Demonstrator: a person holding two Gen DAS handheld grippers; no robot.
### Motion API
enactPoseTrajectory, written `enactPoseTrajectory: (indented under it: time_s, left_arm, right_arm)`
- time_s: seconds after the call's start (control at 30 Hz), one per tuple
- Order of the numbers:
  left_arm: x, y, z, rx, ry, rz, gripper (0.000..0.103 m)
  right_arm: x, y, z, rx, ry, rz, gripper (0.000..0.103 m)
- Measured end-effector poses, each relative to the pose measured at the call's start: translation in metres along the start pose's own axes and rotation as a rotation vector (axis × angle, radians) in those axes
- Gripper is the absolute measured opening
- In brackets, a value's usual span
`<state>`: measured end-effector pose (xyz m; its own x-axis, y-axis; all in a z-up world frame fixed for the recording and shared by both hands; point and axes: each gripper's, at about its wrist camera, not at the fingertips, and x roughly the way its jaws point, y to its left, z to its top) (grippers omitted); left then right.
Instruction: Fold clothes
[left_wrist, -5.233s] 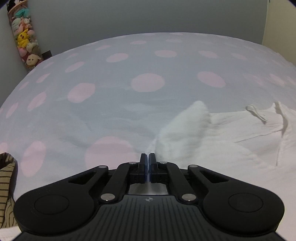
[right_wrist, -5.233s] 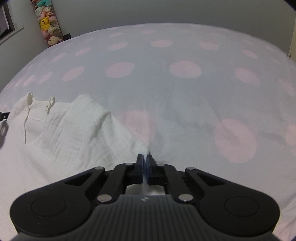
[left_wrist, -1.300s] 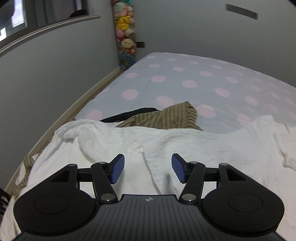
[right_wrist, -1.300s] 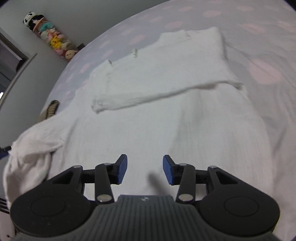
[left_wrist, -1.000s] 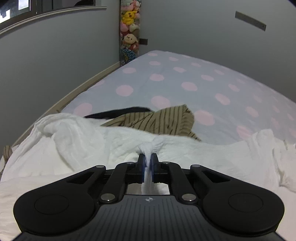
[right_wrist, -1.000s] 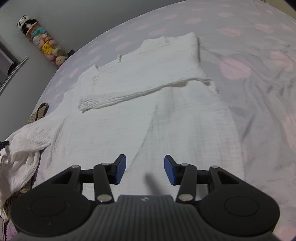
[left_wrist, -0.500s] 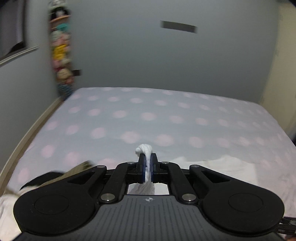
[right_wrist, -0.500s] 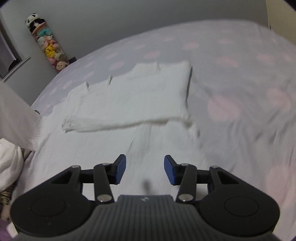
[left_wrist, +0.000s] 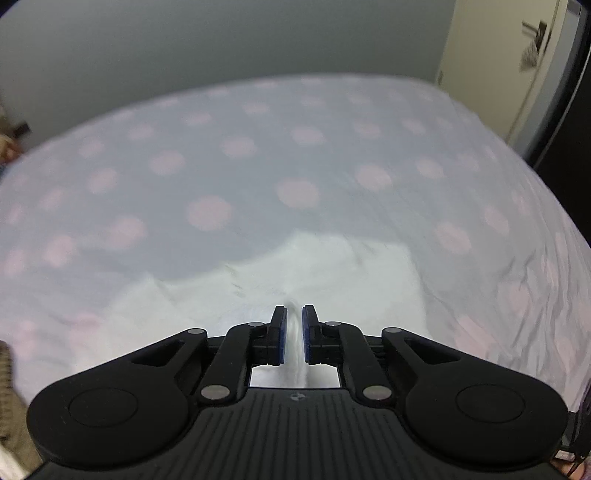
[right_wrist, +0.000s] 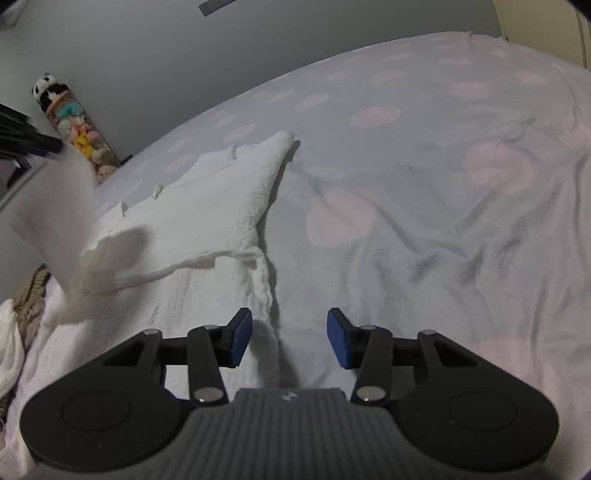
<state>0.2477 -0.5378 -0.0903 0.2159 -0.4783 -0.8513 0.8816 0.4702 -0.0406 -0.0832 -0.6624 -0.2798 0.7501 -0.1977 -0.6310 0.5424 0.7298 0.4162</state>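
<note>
A white crinkled garment (right_wrist: 207, 206) lies spread on the bed, its right sleeve folded across the chest. My left gripper (left_wrist: 294, 334) is nearly shut, with a bunched fold of the white garment (left_wrist: 325, 266) between its blue pads, held above the bed. In the right wrist view that lifted left part of the cloth (right_wrist: 51, 199) hangs blurred at the far left. My right gripper (right_wrist: 290, 338) is open and empty, low over the garment's right side edge.
The bed has a pale sheet with pink dots (right_wrist: 480, 166). A brown striped garment (right_wrist: 31, 291) lies at the left beside more white cloth. A column of plush toys (right_wrist: 74, 118) stands by the grey wall. A door (left_wrist: 517, 74) is at the far right.
My left gripper closed on the left part of the white garment, lifted it and swung right over the bed; its pads now stand slightly parted. My right gripper stayed open and moved toward the garment's right edge.
</note>
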Motion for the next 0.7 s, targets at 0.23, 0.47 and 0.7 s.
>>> enactPoseTrajectory:
  time_s: [0.23,0.47,0.7]
  left_arm:
    - [0.010,-0.002,-0.029,0.026,0.073,0.012,0.020]
    - [-0.048,0.075,-0.135,-0.106,0.154,0.112,0.036]
    - [-0.099,0.138,-0.247,-0.310,0.262,0.136,0.046]
  right_arm:
    - [0.006,-0.002,-0.002,-0.011,-0.009,0.023,0.049]
    - [0.005,0.004,-0.005,-0.055,0.008,-0.001,0.049]
    - [-0.014,0.023,-0.010,-0.064,0.133,-0.052,0.049]
